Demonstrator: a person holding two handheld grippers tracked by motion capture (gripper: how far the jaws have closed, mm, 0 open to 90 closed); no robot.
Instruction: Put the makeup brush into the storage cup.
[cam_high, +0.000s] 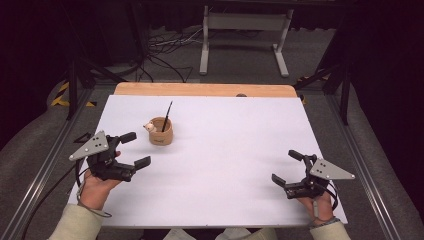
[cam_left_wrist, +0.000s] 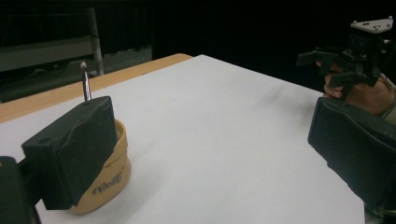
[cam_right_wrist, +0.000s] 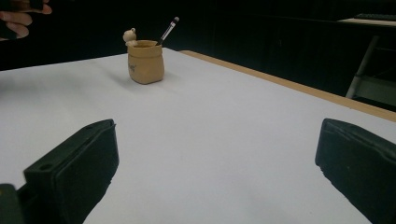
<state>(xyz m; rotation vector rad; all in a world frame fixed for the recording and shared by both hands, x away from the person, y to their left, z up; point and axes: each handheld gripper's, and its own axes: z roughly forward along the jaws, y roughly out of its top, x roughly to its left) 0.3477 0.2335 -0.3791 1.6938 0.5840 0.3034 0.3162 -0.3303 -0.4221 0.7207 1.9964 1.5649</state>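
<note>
Tan pot (cam_right_wrist: 145, 62) lettering (left gripper view) (cam_left_wrist: 110, 181)

White worktop (cam_high: 225, 165) w/ wooden far edge (cam_high: 205, 89). Grey carpet floor (cam_high: 240, 55), black cables (cam_high: 165, 47) on it, white metal stand (cam_high: 245, 22) behind. Background is dark.

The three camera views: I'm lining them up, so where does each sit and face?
High view: above the person's side, looking down on the white table; forearms, left gripper, right gripper.
Left gripper view: along open jaws, past the tan pen cup, towards the right gripper.
Right gripper view: along open jaws across the table.
All share the cup and its dark pen.
</note>
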